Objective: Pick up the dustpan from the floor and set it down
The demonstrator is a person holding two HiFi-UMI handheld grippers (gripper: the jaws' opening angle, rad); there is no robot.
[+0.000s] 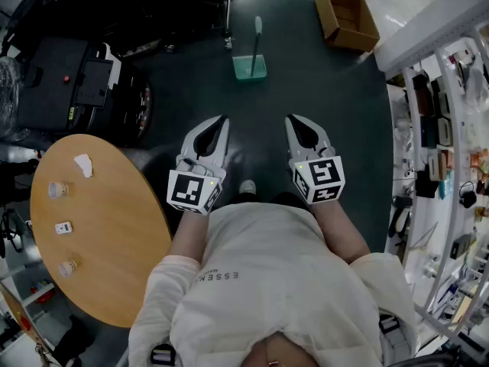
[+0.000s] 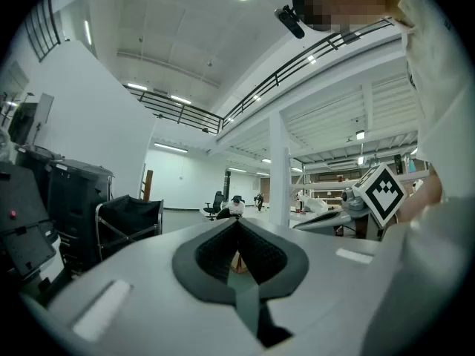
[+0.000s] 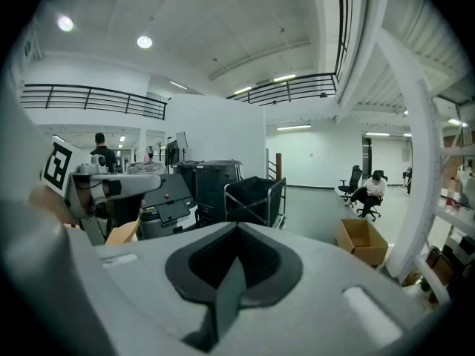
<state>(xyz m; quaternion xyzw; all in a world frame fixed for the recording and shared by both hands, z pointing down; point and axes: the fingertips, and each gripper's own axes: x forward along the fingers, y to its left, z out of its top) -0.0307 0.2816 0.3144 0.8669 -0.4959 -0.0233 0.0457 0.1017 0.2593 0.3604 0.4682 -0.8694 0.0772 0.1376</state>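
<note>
Left hand-held gripper (image 1: 220,119) and right hand-held gripper (image 1: 293,119) are both closed, nothing in them. One dustpan (image 1: 250,67) on the floor (image 1: 306,82), one open cardboard box (image 1: 365,27), looks empty.

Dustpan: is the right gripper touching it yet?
Apart. Head view shows the dustpan lying well ahead of the right gripper, with bare floor between them.

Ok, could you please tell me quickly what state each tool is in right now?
Left tool: closed, holding nothing.
Right tool: closed, holding nothing.
</note>
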